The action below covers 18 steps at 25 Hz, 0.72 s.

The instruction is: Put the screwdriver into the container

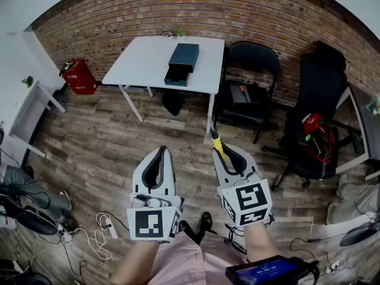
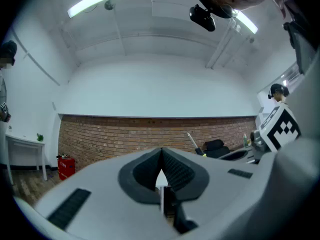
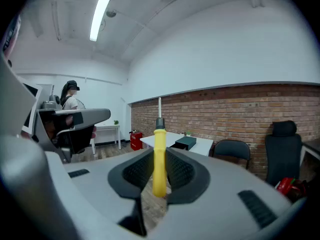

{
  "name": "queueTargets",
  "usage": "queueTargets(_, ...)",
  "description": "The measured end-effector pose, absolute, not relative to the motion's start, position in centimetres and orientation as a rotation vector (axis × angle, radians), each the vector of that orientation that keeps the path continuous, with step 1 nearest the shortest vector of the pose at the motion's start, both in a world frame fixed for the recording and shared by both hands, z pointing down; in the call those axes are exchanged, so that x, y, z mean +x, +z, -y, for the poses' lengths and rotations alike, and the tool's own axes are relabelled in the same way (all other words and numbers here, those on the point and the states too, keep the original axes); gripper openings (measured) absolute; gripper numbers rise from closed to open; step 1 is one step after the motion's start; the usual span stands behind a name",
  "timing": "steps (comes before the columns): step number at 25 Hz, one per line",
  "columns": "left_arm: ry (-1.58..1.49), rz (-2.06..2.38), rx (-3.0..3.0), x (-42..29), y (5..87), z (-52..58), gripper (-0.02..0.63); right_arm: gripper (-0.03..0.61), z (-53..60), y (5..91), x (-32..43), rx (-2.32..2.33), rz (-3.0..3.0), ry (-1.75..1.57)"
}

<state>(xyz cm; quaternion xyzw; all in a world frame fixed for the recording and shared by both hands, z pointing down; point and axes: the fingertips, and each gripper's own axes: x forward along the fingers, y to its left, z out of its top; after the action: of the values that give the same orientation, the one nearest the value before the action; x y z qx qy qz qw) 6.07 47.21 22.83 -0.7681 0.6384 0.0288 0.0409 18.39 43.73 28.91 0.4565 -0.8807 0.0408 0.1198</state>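
Shorts (image 1: 178,260) of pink cloth and black shoes (image 1: 205,220) are seen at the very near edge of the head view, with a dark device (image 1: 267,271) showing a blue screen at the near right. Just beyond, the two grippers are held side by side over the wooden floor (image 1: 107,141).

The left gripper (image 1: 161,151) is shown in its own view with its jaws together, the pads meeting, and nothing is held between them. The right gripper (image 1: 225,151) is clamped on the screwdriver (image 1: 217,141). Its pads are pressed against the yellow handle from both sides. The handle stands upright between them, and the black collar and thin metal shaft rise above the jaws, pointed toward the far side. The screwdriver is held in the air, well apart from the desk.

On the floor at the near left, a white power strip (image 1: 110,225) and loose cables (image 1: 89,242) are scattered.

Farther off, a white desk (image 1: 142,64) is set against the brick wall (image 1: 249,10). The dark teal container (image 1: 184,57) is placed on it, with a drawer at its near end pulled open. A red box (image 1: 78,76) is set on the floor left of the desk. To the right of the desk a black folding chair (image 1: 254,58) and a black office chair (image 1: 320,88) are placed, the latter with a red object (image 1: 313,126) on it.
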Motion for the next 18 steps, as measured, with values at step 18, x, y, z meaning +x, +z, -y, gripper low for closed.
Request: queueTargets(18,0.052,-2.103,-2.244,4.5,25.0,-42.2,0.005,0.075,-36.8,30.2,18.7,1.263,2.610,0.138)
